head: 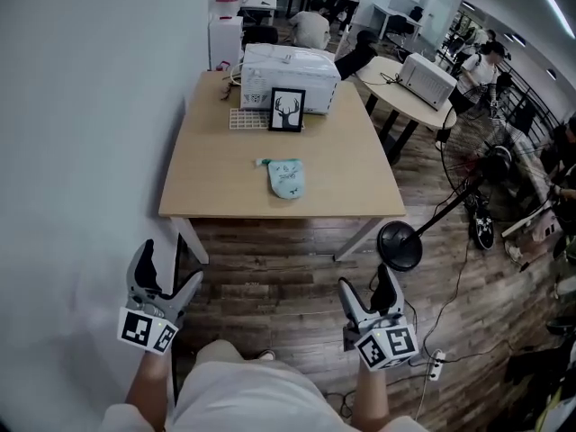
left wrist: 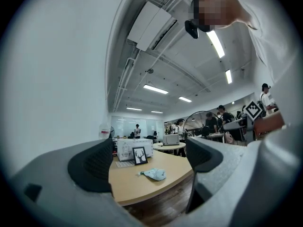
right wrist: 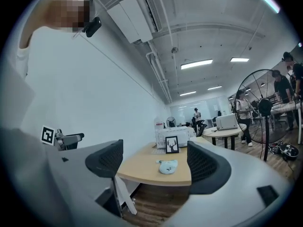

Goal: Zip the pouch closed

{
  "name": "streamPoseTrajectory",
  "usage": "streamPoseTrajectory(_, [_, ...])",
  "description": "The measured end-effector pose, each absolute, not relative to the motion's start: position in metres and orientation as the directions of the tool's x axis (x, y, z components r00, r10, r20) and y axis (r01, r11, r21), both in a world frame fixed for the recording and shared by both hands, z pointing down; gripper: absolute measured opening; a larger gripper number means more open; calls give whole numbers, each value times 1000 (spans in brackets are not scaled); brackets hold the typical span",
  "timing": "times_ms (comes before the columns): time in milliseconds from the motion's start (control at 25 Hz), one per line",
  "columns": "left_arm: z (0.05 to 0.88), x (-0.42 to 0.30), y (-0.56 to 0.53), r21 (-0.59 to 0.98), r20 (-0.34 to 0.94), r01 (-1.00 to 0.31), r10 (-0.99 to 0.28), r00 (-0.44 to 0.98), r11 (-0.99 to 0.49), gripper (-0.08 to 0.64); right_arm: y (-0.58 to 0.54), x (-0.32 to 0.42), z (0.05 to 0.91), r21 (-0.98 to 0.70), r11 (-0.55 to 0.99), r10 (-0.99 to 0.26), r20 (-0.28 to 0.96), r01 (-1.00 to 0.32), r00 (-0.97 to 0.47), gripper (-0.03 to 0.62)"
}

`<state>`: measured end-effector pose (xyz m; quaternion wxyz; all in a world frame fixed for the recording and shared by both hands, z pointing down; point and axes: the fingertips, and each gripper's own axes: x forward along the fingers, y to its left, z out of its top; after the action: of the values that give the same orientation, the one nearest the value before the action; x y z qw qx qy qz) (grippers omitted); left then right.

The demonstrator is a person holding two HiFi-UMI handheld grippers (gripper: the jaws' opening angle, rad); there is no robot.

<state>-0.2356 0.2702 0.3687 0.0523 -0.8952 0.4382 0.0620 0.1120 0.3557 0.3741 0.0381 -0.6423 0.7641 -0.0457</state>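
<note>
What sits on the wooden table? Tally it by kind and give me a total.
Pouch: 1
Framed deer picture: 1
White box: 1
White grid mat: 1
Total: 4
Not counted: small clutter beside the box, too unclear to tell apart.

A plain white wall point(head: 81, 106) runs down the left side of a long open office, and a light wooden counter point(head: 225, 178) stands beside it on a dark wood-plank floor point(head: 288, 259). To the right are a round table point(head: 396, 88) and a black pedestal fan point(head: 402, 246) — a cable trails across the boards near it. Overhead, strip lights point(right wrist: 196, 64) and a white duct point(left wrist: 149, 25) hang under a bare white ceiling — bright glazed panels point(left wrist: 130, 124) close off the far end.
</note>
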Motion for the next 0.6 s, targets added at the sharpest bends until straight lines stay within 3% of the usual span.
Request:
streamPoseTrajectory(360, [386, -223, 241, -16, -113, -787, -781, 615, -617, 476, 325, 118, 393, -135, 190, -979, 46, -972, -198, 402])
streamPoseTrajectory(600, [423, -202, 161, 31, -65, -760, -760, 647, -649, 476, 258, 127, 409, -128, 160, -980, 98, -979, -173, 402])
